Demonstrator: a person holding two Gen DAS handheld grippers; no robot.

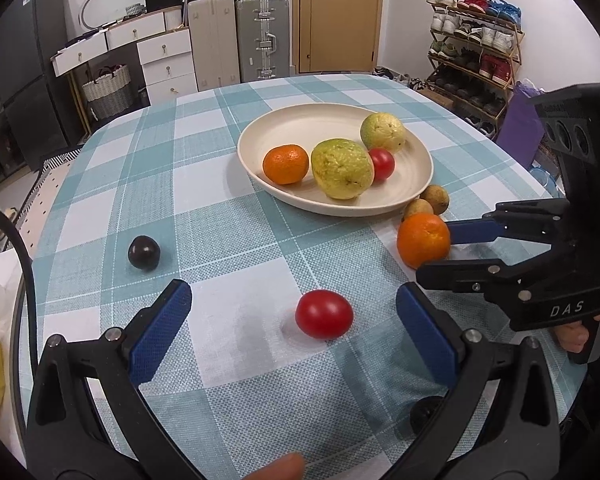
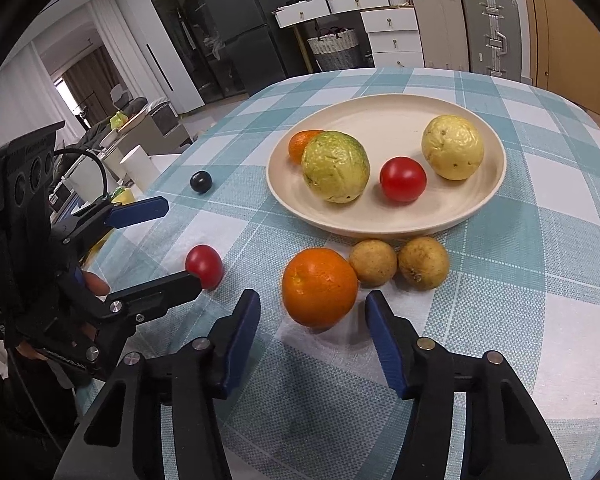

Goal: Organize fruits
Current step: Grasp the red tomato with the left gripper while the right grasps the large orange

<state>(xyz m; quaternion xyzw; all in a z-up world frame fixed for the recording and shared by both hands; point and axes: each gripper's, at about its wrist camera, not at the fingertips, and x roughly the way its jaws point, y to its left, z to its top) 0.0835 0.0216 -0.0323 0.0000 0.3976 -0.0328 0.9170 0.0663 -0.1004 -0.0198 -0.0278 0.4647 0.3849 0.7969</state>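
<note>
A cream plate (image 1: 247, 141) (image 2: 485, 195) holds a small orange (image 1: 286, 164), two yellow-green fruits (image 1: 342, 168) (image 1: 383, 131) and a red tomato (image 1: 382, 164). On the checked cloth, a second red tomato (image 1: 324, 314) (image 2: 204, 266) lies between the blue pads of my left gripper (image 1: 296, 316) (image 2: 182, 244), which stands open with gaps on both sides. A larger orange (image 2: 320, 286) (image 1: 423, 240) sits between the fingers of my right gripper (image 2: 312, 322) (image 1: 436, 254); a gap shows at each pad, so it is open around the fruit.
Two small brown fruits (image 2: 373, 262) (image 2: 423, 263) lie between the orange and the plate. A dark plum (image 1: 144, 253) (image 2: 201, 182) rests alone at the left. Suitcases (image 1: 262, 36), drawers and a shoe rack (image 1: 476, 48) stand beyond the table edge.
</note>
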